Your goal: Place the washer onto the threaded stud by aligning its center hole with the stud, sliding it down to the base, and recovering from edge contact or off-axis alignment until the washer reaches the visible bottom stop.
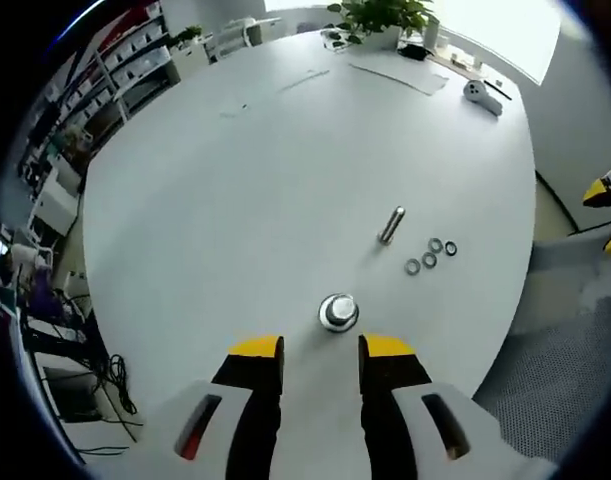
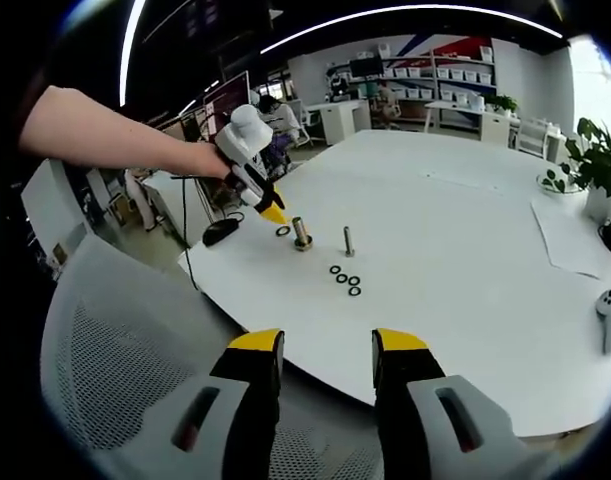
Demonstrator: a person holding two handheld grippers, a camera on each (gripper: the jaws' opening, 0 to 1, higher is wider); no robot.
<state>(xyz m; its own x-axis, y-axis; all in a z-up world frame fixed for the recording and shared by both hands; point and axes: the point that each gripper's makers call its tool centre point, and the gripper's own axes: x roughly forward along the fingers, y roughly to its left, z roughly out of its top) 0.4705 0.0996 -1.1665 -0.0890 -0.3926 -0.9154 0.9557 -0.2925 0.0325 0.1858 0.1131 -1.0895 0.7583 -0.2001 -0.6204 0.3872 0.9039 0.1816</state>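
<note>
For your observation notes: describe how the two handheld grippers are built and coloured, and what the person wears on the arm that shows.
Each gripper has two black jaws with yellow tips rising from a pale grey-white body. The left gripper has a red slot on one shoulder and a dark one on the other; the right gripper has dark slots. In the right gripper view, the left gripper has a white rounded top; the arm holding it is bare, no sleeve visible.

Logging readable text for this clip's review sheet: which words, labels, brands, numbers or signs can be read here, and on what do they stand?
None can be read.
Papers at the far end of the white table: any print is too small.
Shelf bins against the back wall: labels blurred.
Stud, washers and both tongs: no markings visible.
</note>
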